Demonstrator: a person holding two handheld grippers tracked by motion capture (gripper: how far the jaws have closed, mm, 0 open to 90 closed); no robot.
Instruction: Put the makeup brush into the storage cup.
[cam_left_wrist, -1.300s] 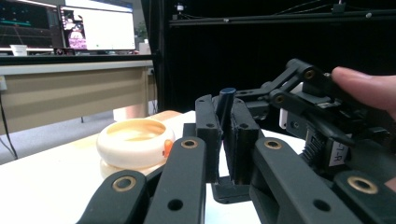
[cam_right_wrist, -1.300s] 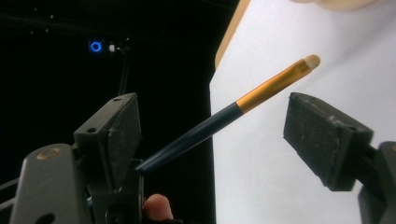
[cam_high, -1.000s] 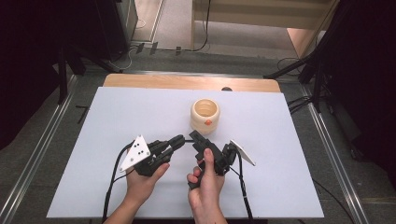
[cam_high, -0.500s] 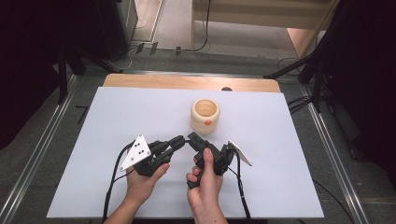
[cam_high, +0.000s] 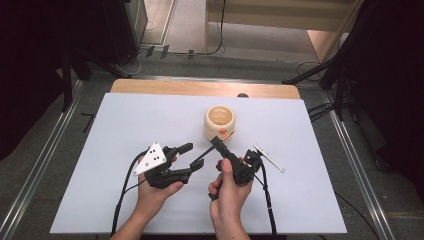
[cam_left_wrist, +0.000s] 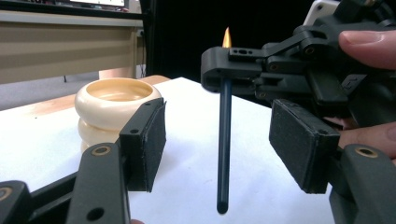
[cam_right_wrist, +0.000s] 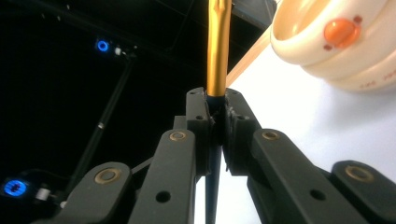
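Note:
A thin stick (cam_left_wrist: 224, 140) with a dark shaft and a gold upper part (cam_right_wrist: 218, 46) stands upright over the white table (cam_high: 125, 125). My right gripper (cam_right_wrist: 215, 100) is shut on it where dark meets gold, and its jaws have just closed. My left gripper (cam_left_wrist: 224, 149) is open, its jaws having just been opening. The dark shaft hangs between its pads (cam_left_wrist: 152, 140) without touching them. In the high view the left gripper (cam_high: 186, 161) and right gripper (cam_high: 218, 143) meet at the table's middle front. A cream two-tier pot (cam_high: 219, 121) with an orange mark stands just behind them.
A wooden strip (cam_high: 200, 88) runs along the table's far edge, with metal rails (cam_high: 350, 150) at both sides. Cables (cam_high: 267, 200) trail from both grippers toward the front edge. White tabletop lies to the left and right of the hands.
The left gripper's jaws, shut on the stick before, now stand apart. The right gripper's jaws have closed on the stick, and the right hand has lifted slightly.

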